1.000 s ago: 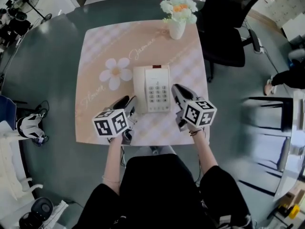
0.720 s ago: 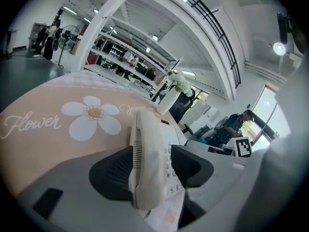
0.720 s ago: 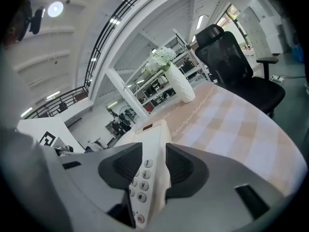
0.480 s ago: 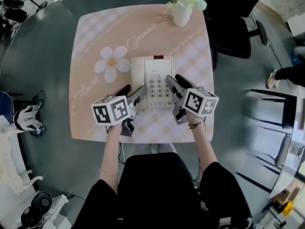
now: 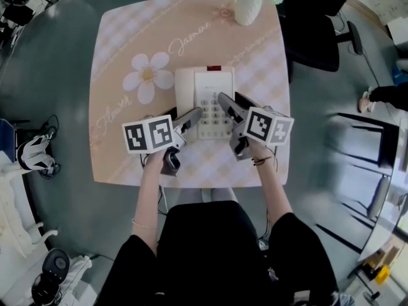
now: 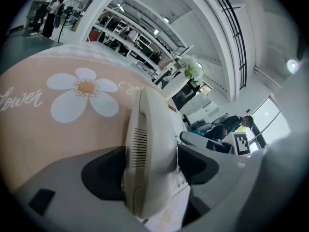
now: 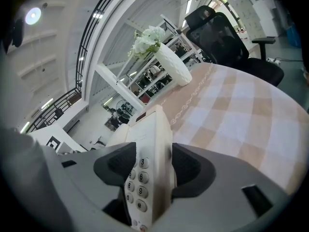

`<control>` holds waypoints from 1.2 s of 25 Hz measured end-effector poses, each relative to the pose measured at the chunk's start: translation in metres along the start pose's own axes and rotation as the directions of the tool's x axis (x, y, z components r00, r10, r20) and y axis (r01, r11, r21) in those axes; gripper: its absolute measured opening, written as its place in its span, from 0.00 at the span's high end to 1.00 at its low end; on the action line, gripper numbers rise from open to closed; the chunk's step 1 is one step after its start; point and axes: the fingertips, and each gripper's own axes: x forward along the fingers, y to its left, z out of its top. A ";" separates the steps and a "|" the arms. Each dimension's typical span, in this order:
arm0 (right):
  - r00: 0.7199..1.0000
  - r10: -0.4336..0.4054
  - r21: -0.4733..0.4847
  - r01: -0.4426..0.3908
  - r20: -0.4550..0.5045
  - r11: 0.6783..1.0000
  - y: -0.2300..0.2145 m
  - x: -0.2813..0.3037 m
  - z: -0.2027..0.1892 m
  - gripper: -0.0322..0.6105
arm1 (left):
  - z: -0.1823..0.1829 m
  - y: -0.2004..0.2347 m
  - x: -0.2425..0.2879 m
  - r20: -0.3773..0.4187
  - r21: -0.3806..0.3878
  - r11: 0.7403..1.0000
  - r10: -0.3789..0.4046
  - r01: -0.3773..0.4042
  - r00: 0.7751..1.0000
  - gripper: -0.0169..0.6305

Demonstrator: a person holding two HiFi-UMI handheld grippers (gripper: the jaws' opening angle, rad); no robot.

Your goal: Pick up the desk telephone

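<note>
Currently: cream plastic desk telephone (image 5: 204,88) flat on peach checked table (image 5: 121,50); left hand-held gripper (image 6: 152,166), right hand-held gripper (image 7: 149,166): jaws opening astride its sides, unclamped. Grip, lift outstanding.

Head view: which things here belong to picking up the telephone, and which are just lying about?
Job: cream push-button desk telephone; left gripper, jaws opening astride its handset side; right gripper, jaws opening astride its keypad side.
Lying about: white vase of pale flowers; peach checked tablecloth with daisy print; black office chair.
</note>
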 end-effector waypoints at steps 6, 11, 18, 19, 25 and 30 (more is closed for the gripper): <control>0.999 -0.014 0.038 0.015 -0.036 0.999 -0.004 0.003 -0.002 0.63 | -0.003 0.003 0.004 -0.051 -0.015 1.000 -0.011 0.011 0.999 0.48; 0.998 0.009 0.061 -0.005 -0.061 0.998 -0.004 0.004 -0.002 0.63 | -0.002 0.002 0.005 -0.064 -0.008 1.000 -0.030 0.030 0.997 0.48; 0.998 0.021 0.073 -0.017 -0.061 0.997 -0.005 0.003 -0.002 0.64 | -0.003 0.002 0.005 -0.081 -0.004 1.000 -0.019 0.018 0.997 0.48; 0.998 0.020 0.074 -0.016 -0.060 0.997 -0.005 0.002 -0.002 0.64 | -0.003 0.002 0.005 -0.088 0.000 1.000 -0.013 0.013 0.996 0.48; 0.998 0.006 0.078 -0.001 -0.064 0.997 -0.004 0.002 -0.002 0.65 | -0.003 0.002 0.004 -0.085 0.003 1.000 0.002 -0.002 0.996 0.48; 0.998 0.009 0.079 -0.004 -0.060 0.997 -0.002 0.000 0.000 0.65 | -0.003 -0.001 0.003 -0.089 -0.010 1.000 -0.004 0.003 0.996 0.48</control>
